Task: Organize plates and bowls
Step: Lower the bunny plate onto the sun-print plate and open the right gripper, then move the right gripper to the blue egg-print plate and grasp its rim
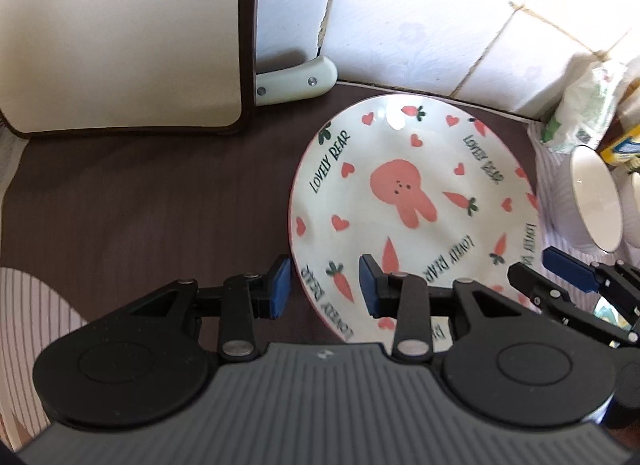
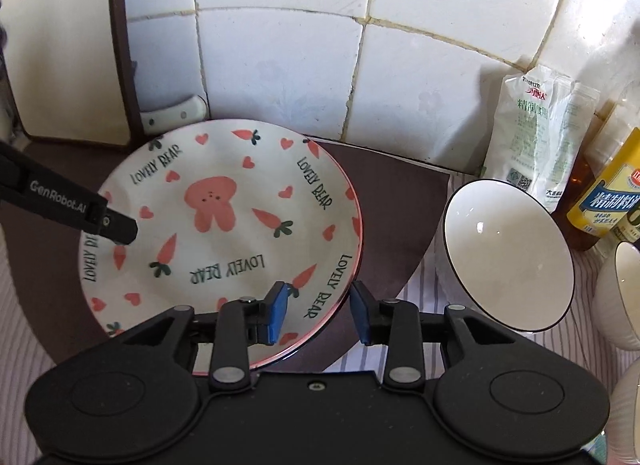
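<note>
cutting board (image 1: 120,37) leaning on the tiled wall at left, my left gripper (image 1: 325,285) part open astride the rabbit plate's (image 1: 412,193) near-left rim, plate flat on the dark mat (image 1: 160,201), my right gripper (image 2: 319,311) part open astride its right rim, nothing held, white bowl (image 2: 508,253) tilted at right

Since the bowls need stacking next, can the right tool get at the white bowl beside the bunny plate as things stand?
Probably yes. The right tool is open with nothing in it, straddling the bunny plate rim, and the white bowl sits just to its right on the striped cloth with nothing between.
</note>
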Tool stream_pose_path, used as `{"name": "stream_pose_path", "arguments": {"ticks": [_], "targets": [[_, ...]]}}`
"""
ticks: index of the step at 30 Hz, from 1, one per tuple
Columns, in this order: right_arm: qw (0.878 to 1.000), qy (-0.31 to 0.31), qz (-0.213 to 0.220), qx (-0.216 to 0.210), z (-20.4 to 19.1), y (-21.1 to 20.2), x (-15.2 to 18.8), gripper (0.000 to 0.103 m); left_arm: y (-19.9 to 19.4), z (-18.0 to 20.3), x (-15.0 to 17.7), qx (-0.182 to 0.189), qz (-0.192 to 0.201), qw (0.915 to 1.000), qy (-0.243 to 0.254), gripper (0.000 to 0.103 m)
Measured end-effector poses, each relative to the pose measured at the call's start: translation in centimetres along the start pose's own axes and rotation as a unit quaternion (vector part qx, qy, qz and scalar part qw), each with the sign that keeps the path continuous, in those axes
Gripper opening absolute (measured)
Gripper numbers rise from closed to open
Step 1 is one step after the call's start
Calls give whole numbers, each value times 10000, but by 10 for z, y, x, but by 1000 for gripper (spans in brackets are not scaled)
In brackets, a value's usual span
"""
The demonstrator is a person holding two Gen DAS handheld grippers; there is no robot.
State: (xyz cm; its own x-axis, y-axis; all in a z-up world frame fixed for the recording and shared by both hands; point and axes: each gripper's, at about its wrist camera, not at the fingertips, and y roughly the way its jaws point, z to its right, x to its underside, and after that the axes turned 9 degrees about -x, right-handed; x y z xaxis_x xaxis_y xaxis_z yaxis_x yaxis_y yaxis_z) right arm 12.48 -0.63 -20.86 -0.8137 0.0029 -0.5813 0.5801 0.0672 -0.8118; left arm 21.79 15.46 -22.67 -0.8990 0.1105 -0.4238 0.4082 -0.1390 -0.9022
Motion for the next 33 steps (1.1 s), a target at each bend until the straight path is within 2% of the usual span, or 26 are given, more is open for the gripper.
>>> {"name": "stream_pose_path", "arguments": {"ticks": [3, 5, 10, 14, 17, 20, 24, 27, 30, 33], "targets": [[9986, 227, 268, -405, 4, -25, 7, 40, -26, -3, 10, -14, 169, 9997, 147, 37], [9970, 91, 281, -713, 4, -42, 11, 40, -45, -1, 15, -30, 227, 9992, 338, 41], [9937, -110, 520, -989, 9, -91, 19, 44, -95, 8, 28, 104, 383, 9955, 856, 51], [9922, -247, 844, -889, 13, -138, 33, 55, -135, 22, 36, 449, 426, 9893, 1325, 53], [9922, -240, 870, -860, 18, -168, 45, 61, -161, 35, 44, 553, 571, 9831, 1649, 56], [9933, -262, 923, -647, 22, -197, 60, 69, -179, 54, 56, 651, 707, 9773, 1889, 60], [9949, -282, 938, -257, 30, -228, 85, 70, -195, 81, 74, 912, 759, 9709, 2082, 68], [9961, -142, 829, -269, 41, -245, 104, 70, -200, 101, 88, 1039, 808, 9661, 2223, 73], [9959, 164, 855, -228, 54, -255, 124, 70, -195, 118, 100, 1192, 763, 9623, 2323, 76], [9936, 401, 1052, 2, 65, -258, 146, 70, -183, 131, 113, 1251, 804, 9610, 2333, 78]]}}
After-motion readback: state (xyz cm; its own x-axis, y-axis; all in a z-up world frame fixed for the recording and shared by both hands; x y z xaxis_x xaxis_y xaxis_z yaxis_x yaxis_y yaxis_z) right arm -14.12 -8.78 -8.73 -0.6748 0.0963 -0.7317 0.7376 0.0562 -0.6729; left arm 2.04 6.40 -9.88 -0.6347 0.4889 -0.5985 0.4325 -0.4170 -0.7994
